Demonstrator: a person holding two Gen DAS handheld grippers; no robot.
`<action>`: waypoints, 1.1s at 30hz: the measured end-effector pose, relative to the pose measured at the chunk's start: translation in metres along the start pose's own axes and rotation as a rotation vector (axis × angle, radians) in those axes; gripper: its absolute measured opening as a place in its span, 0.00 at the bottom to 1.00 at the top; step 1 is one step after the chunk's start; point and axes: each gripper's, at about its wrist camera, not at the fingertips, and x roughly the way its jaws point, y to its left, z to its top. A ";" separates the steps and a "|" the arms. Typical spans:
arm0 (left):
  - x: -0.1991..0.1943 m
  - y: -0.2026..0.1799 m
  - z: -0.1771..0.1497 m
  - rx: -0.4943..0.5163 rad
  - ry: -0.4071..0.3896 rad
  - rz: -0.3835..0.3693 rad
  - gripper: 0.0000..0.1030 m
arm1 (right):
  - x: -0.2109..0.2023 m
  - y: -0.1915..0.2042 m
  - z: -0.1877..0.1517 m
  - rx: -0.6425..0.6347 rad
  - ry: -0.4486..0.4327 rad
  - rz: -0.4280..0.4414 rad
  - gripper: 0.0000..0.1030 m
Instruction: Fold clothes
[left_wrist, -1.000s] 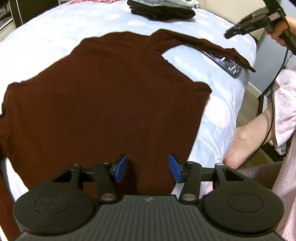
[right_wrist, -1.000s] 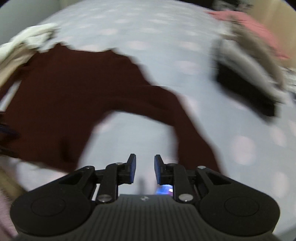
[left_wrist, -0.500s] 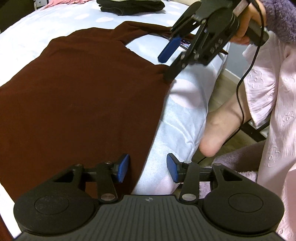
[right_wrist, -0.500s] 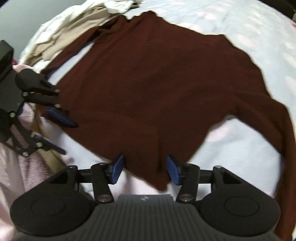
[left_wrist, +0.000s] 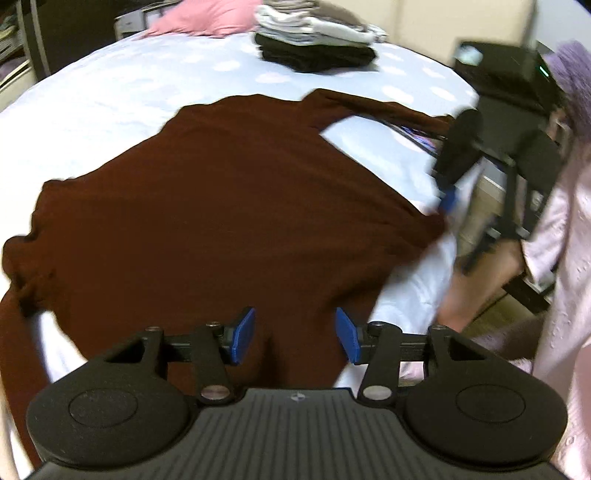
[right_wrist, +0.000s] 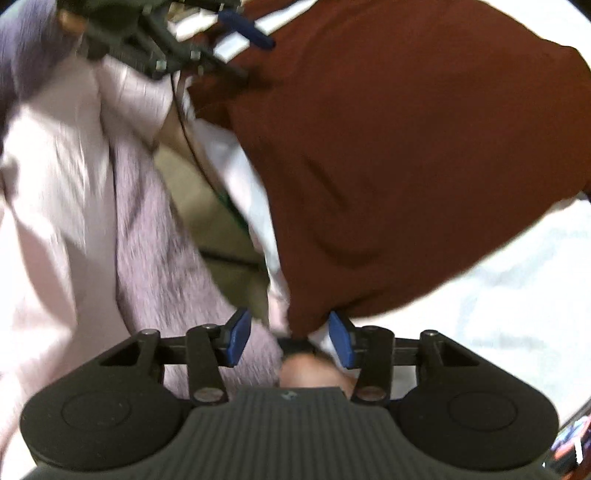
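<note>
Maroon top spread on bed; both claws at its near hem.

Left wrist view: the left claw has its jaws opening, nothing gripped; the maroon top lies flat on the bed directly ahead and below. A stack of folded clothes sits far ahead. The right claw stands ahead-right at the hem corner.
Right wrist view: the right claw is closing, the top's corner between its pads, not yet pinched.
</note>
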 end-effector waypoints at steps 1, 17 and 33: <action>-0.001 0.003 -0.001 -0.002 0.008 0.002 0.45 | 0.001 0.002 -0.002 -0.018 0.015 -0.015 0.49; -0.024 -0.017 -0.073 0.130 0.178 0.099 0.45 | 0.015 0.021 -0.013 -0.126 0.106 -0.238 0.49; 0.006 -0.064 -0.114 0.515 0.235 0.398 0.29 | 0.020 0.029 -0.013 -0.118 0.076 -0.276 0.48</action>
